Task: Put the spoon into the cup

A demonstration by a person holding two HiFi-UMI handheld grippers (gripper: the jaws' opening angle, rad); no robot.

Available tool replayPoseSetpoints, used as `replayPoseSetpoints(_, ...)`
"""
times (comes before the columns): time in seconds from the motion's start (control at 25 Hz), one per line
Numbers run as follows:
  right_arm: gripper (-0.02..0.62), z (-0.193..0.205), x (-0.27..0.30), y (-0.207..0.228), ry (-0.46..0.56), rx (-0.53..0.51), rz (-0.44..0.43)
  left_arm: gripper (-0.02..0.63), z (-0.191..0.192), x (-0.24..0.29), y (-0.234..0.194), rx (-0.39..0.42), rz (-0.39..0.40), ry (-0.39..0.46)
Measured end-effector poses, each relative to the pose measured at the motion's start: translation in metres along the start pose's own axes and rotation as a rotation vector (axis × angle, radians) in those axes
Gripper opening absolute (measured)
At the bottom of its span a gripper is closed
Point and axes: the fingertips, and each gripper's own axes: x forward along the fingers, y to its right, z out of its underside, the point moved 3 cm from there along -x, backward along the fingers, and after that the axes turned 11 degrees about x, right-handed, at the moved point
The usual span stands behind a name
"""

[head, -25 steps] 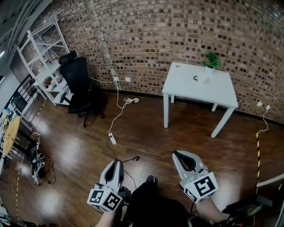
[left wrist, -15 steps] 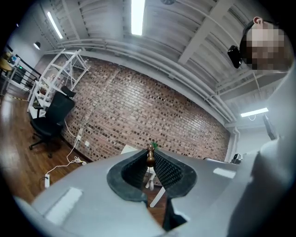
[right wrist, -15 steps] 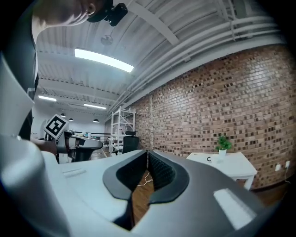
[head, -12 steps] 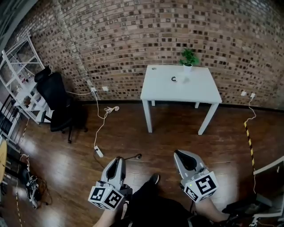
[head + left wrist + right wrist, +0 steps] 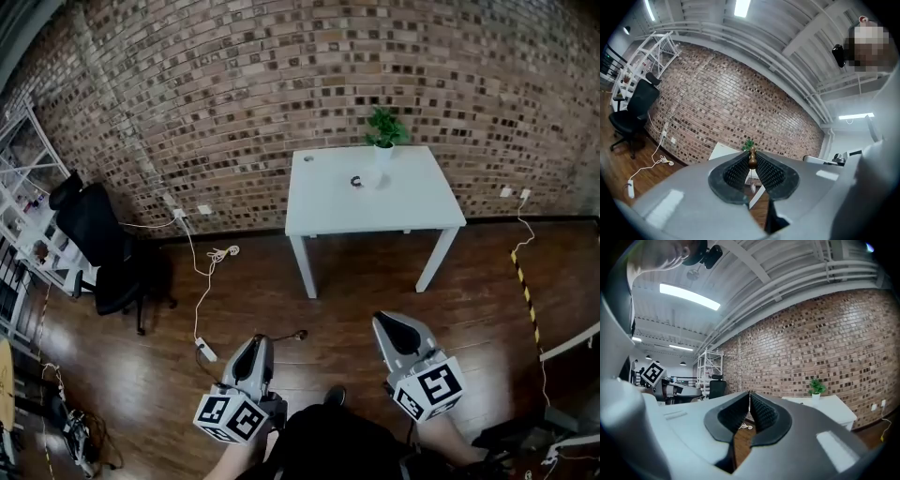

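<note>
My left gripper (image 5: 260, 344) is low in the head view, shut on a spoon (image 5: 752, 158). The spoon's brown beaded handle end sticks up between the pads, and its thin stem hangs below the jaws. In the head view the spoon (image 5: 292, 335) pokes out to the right of the jaw tips. My right gripper (image 5: 386, 323) is shut with nothing in it; its pads (image 5: 757, 409) meet at the tips. Far ahead stands a white table (image 5: 319, 202) with a small dark ring-shaped thing (image 5: 356, 181) and a pale cup-like thing (image 5: 375, 175) too small to make out.
A potted plant (image 5: 383, 131) stands at the table's back edge against the brick wall. A black office chair (image 5: 94, 244) and white shelving (image 5: 19, 178) are at the left. A white cable and power strip (image 5: 204, 349) lie on the wood floor.
The head view has swung: the table has shifted left and come nearer, and the chair and shelving have slid toward the left edge. Both grippers keep their grip and their place low in the view.
</note>
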Motion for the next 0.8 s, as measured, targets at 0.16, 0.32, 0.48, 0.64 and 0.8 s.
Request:
replayPoseSetpoints(0.16, 0.014, -0.013, 0.028, 0.018, 0.022, 0.046, 0.039, 0.034, -0.013, 0.045, -0.019, 0.012, 0.050, -0.004)
replayPoseSetpoints(0.32, 0.014, -0.015, 0.056, 0.034, 0.020, 0.028, 0.089, 0.034, -0.019, 0.080, -0.037, 0.003, 0.086, -0.008)
replayPoseSetpoints(0.48, 0.012, -0.019, 0.079, 0.051, 0.029, 0.029, 0.130, 0.034, -0.019, 0.118, -0.051, -0.001, 0.119, -0.030)
replayPoseSetpoints(0.64, 0.012, -0.023, 0.094, 0.074, 0.026, 0.039, 0.186, 0.034, -0.019, 0.157, -0.054, -0.002, 0.181, -0.040)
replayPoseSetpoints(0.8, 0.012, -0.029, 0.109, 0.094, 0.028, 0.024, 0.224, 0.034, -0.022, 0.192, -0.056, -0.005, 0.215, -0.033)
